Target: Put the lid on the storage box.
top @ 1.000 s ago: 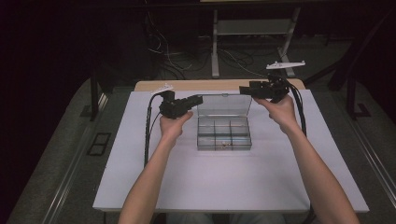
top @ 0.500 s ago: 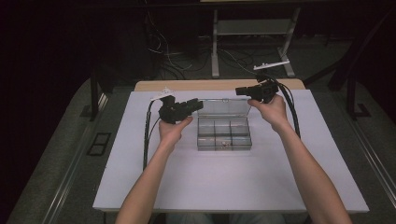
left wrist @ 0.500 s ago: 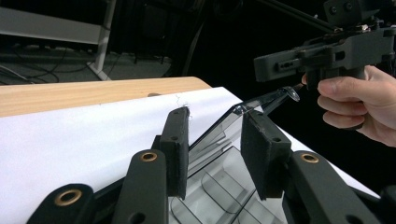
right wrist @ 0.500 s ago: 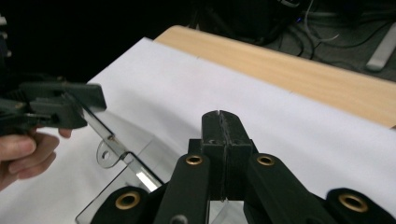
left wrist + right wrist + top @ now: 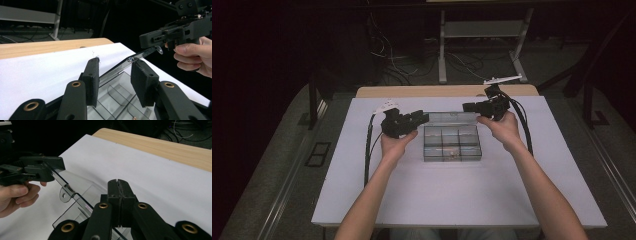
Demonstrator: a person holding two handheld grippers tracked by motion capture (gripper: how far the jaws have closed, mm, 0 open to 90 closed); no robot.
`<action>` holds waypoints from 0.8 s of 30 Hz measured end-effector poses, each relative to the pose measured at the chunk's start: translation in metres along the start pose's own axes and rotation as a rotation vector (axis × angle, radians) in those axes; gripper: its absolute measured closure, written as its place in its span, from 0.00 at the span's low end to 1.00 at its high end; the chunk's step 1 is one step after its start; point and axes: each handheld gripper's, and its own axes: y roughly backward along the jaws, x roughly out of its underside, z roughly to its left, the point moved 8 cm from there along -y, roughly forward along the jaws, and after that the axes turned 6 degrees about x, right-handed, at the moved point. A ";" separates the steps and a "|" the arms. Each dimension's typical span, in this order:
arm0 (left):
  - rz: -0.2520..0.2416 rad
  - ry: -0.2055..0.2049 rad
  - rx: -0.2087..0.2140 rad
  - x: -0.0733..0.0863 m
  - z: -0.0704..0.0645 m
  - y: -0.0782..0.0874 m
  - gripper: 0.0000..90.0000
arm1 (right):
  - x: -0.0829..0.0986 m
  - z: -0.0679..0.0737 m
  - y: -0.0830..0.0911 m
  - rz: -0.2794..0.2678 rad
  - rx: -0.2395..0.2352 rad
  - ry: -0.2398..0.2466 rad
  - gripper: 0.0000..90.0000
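Since a second ago we see the right gripper (image 5: 473,106) lifted and drawn back with the lid (image 5: 448,118), which now stands raised. Left gripper (image 5: 421,119): jaws apart, holding nothing; in the left gripper view the lid edge (image 5: 130,62) runs between and just past its tips. The clear compartment box (image 5: 452,143) sits on the table (image 5: 452,200) just below and between both grippers. Right gripper: jaws pressed together on the lid's rim (image 5: 82,203).
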 end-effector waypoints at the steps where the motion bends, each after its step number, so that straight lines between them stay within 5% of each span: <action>1: 0.003 0.001 0.001 0.001 -0.001 0.000 0.64 | 0.001 0.000 0.000 0.001 -0.003 -0.002 0.98; 15: 0.064 -0.004 -0.012 0.019 -0.010 0.006 0.59 | 0.023 0.007 0.004 0.011 0.002 0.040 0.98; 24: 0.094 0.005 -0.012 0.032 -0.015 0.009 0.58 | 0.039 0.010 0.006 -0.018 0.002 0.024 0.98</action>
